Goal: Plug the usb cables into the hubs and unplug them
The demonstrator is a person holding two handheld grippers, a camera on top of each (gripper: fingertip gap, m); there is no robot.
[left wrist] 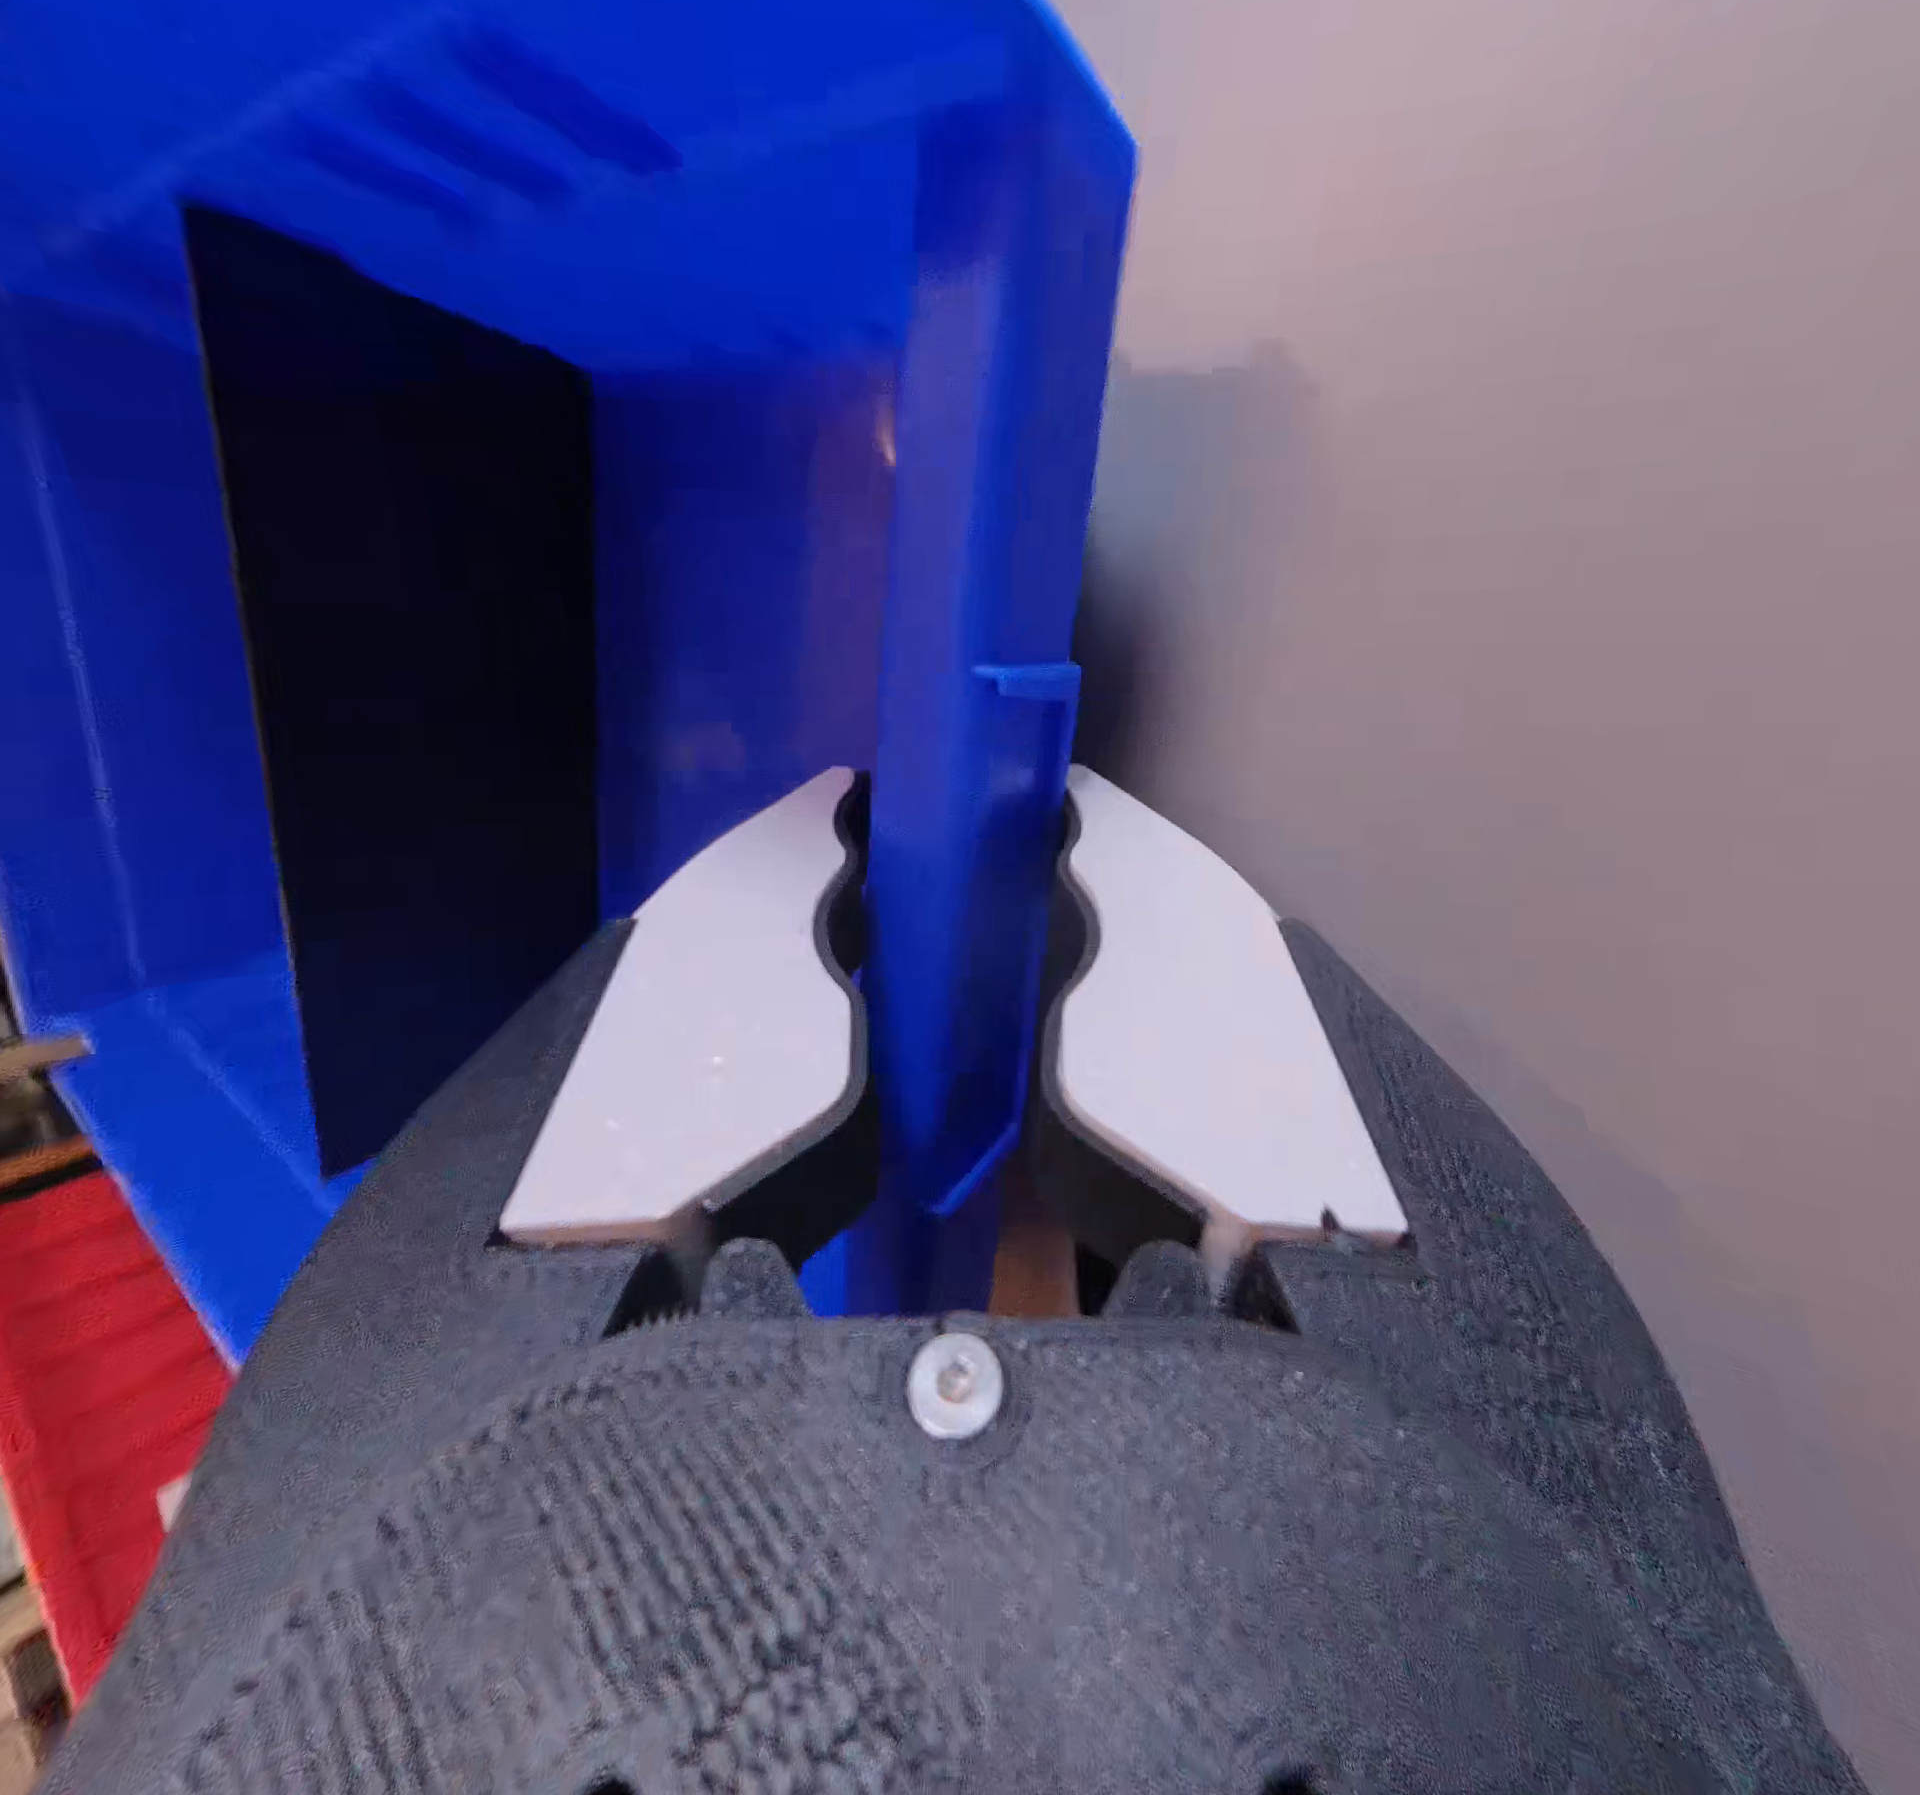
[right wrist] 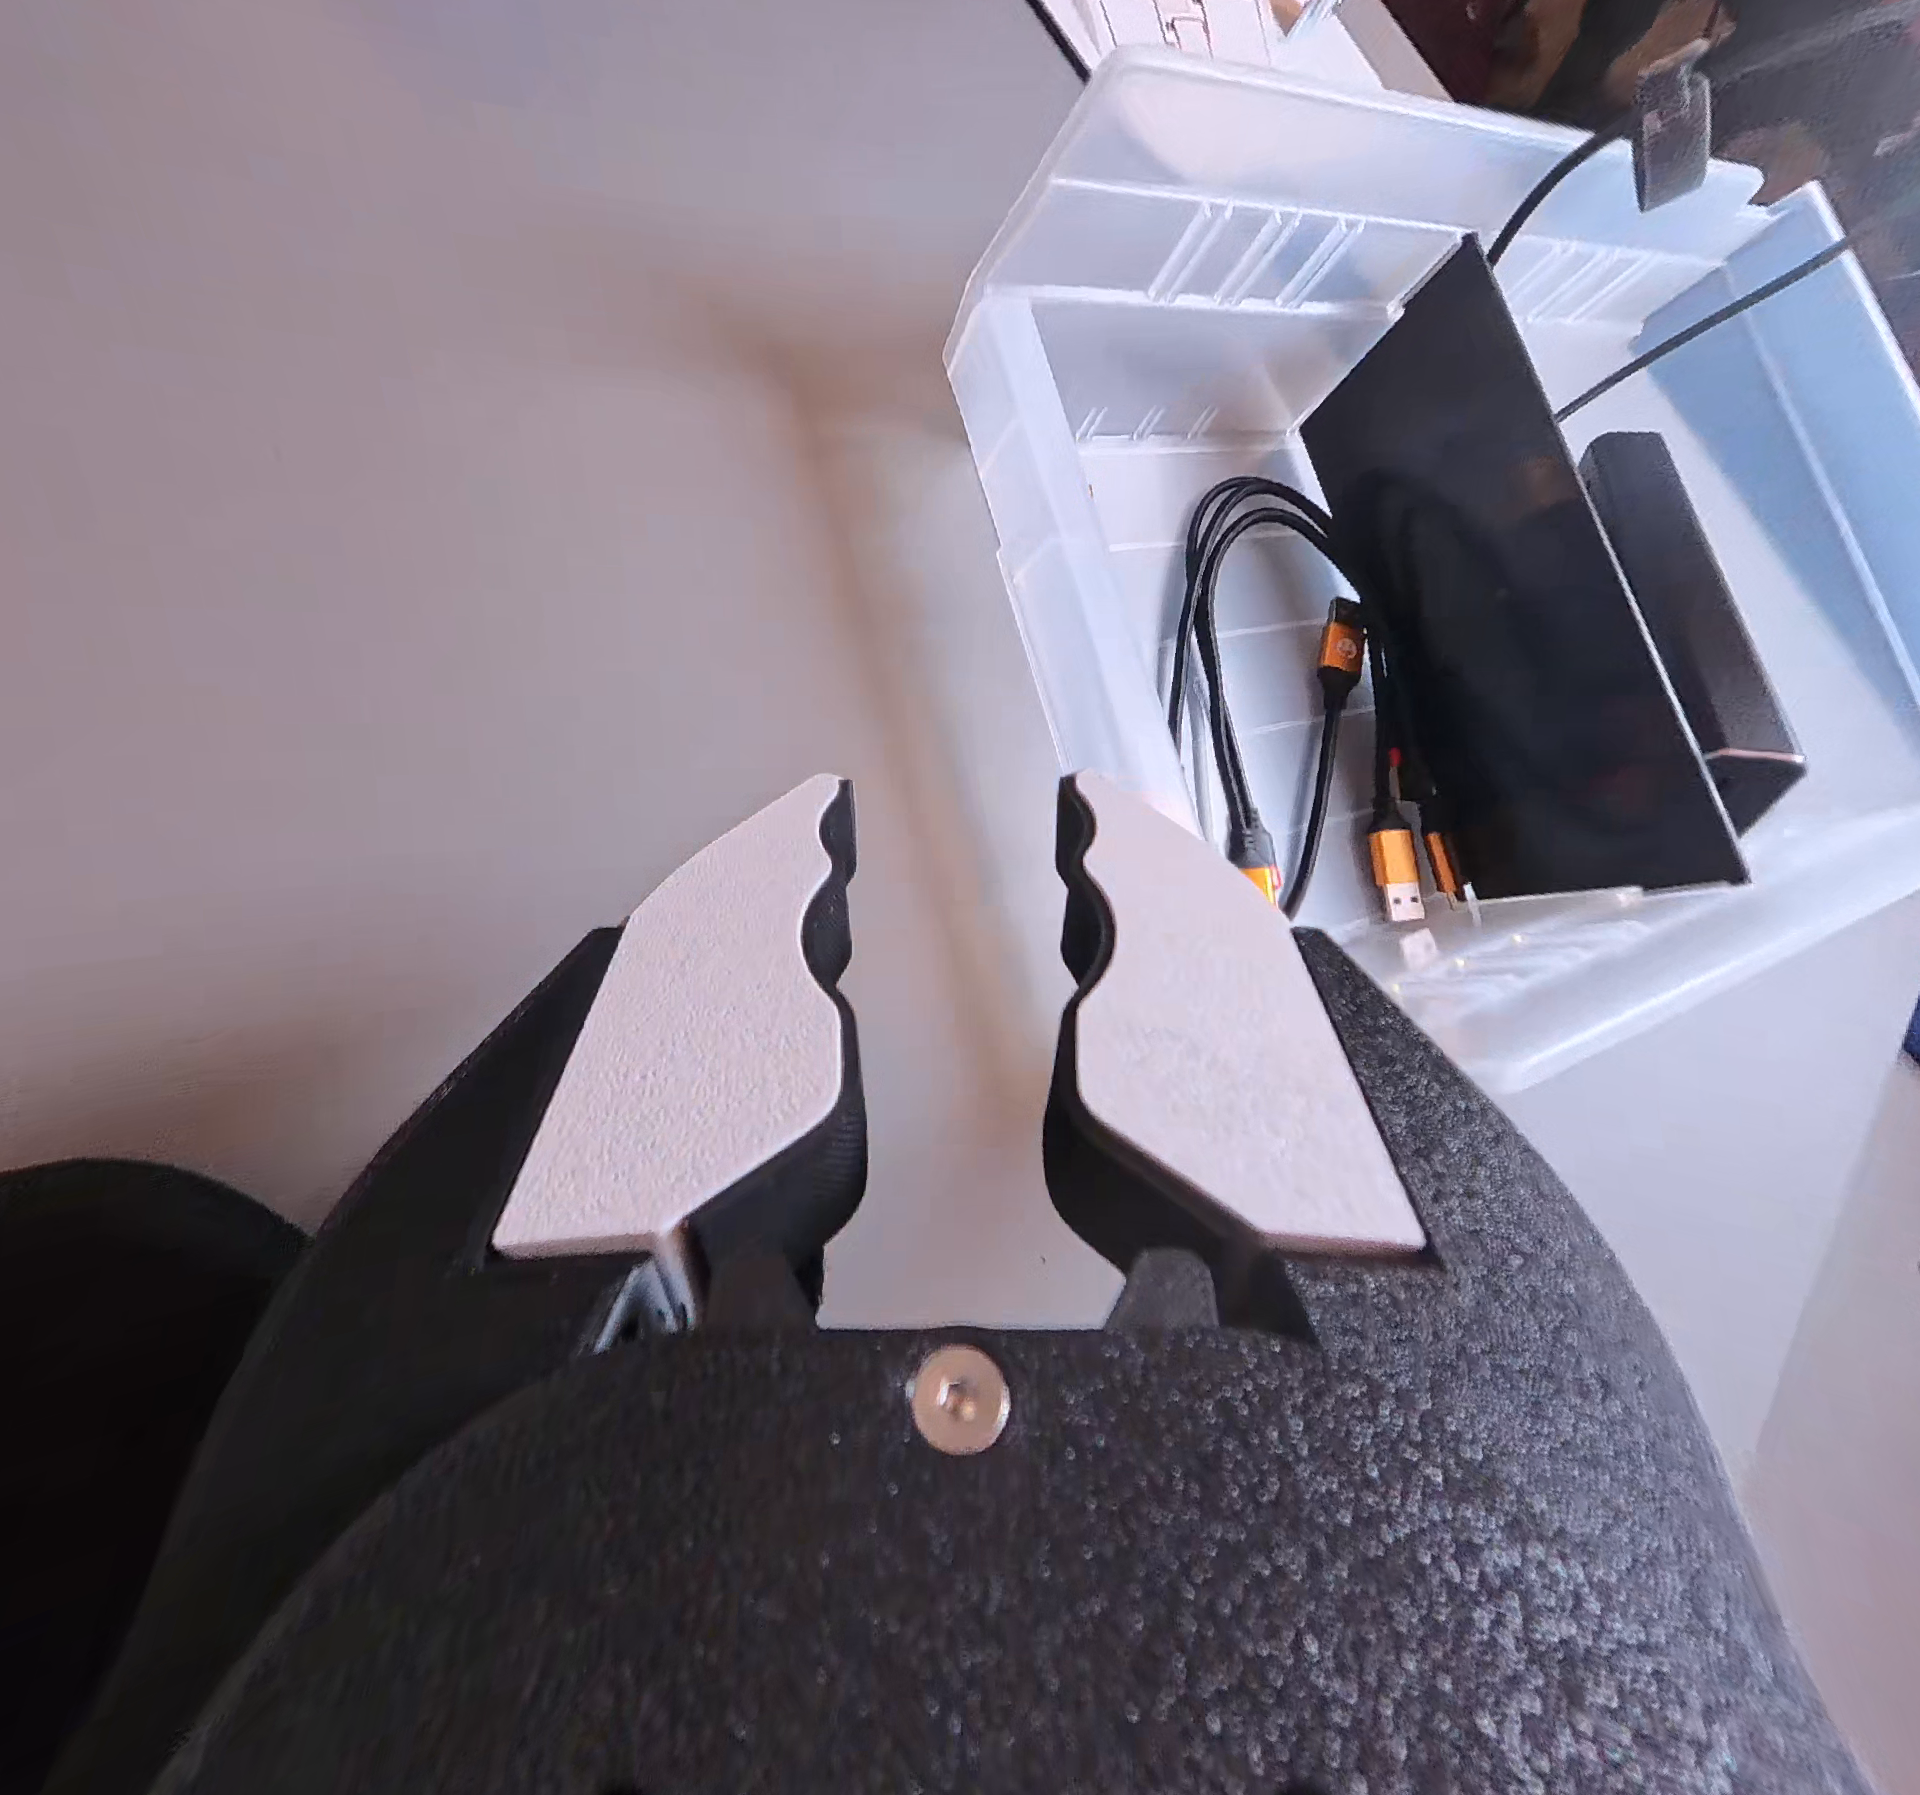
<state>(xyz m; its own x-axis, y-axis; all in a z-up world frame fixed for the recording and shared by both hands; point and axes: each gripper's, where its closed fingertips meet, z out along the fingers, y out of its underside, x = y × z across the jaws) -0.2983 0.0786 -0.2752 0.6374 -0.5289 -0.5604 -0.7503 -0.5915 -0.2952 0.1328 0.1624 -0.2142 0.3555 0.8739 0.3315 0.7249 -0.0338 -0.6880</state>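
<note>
- Pale, smooth tabletop (right wrist: 416, 395) filled the background of both views, plain and light grey.
- Left claw (left wrist: 958, 800) was closed on the side wall of a blue bin (left wrist: 977, 498); one white finger (left wrist: 717, 997) sat inside the bin and the other outside, both pressed against the wall.
- Ahead and left of that claw, inside the blue bin, a black panel (left wrist: 416, 685) stood upright and hid whatever lay behind it.
- Low on the left of the left claw, outside the bin, something red (left wrist: 83, 1330) showed, too blurred to name.
- Right claw (right wrist: 956, 800) hung open above the bare tabletop, its fingers apart with nothing between them.
- Ahead and right of the right claw sat a clear plastic box (right wrist: 1091, 218), its near wall just beside the right fingertip in the picture.
- Inside that box lay black usb cables (right wrist: 1247, 602) with orange plugs (right wrist: 1392, 857), bunched along the side nearest the claw.
- A black divider (right wrist: 1507, 602) stood tilted in the box beyond the cables, screening the far compartment from the claw.
- Behind the divider a dark block (right wrist: 1683, 602) showed; it could be a hub, though I could not tell.
- Two thin black wires (right wrist: 1558, 176) rose from the far side of the box.
</note>
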